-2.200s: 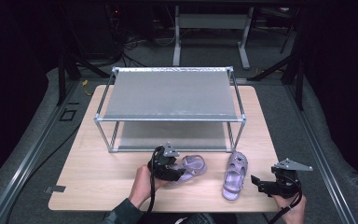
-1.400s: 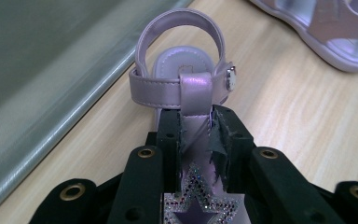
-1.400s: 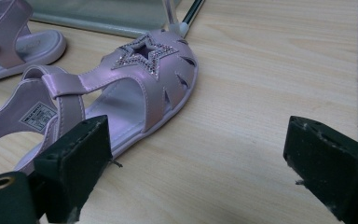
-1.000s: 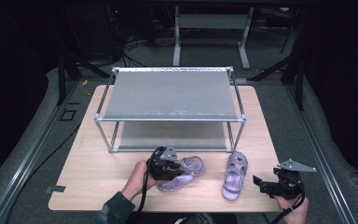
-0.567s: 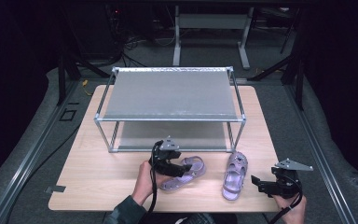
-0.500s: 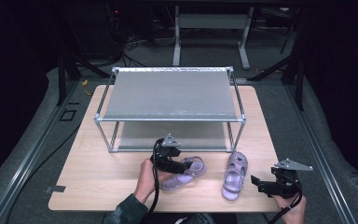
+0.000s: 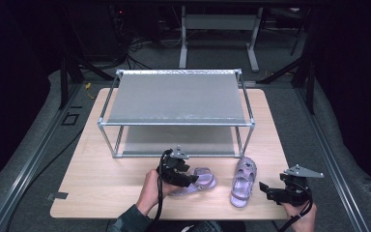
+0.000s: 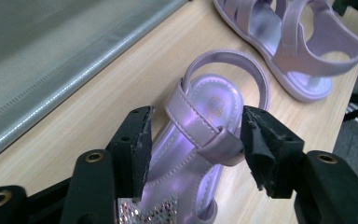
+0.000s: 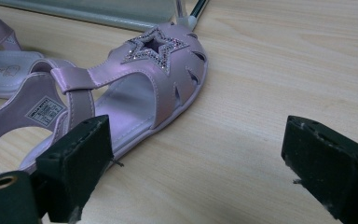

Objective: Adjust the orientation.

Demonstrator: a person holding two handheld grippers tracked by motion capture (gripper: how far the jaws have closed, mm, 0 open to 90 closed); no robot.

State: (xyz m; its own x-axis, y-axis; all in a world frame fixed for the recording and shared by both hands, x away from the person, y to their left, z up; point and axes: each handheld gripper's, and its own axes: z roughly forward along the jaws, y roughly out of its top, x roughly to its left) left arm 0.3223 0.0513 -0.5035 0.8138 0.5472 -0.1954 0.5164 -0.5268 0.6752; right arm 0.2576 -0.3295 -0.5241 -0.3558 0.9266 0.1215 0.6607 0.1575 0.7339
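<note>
Sandals, lilac, two, on wooden surface (image 7: 101,193), both just in front of metal rack (image 7: 176,99). Left sandal (image 7: 195,181): lies just before the rack's front rail, toward its middle; left tool (image 7: 193,180) straddles its ankle strap, jaws having just been closing, right pad touching the strap's side, left pad a little clear of it. Right sandal (image 7: 242,181): star-trimmed toe pointing at the rack's front right leg. Right tool (image 7: 263,189): farther right of that leg, near the surface's edge, jaws spread wide, nothing between them.
</note>
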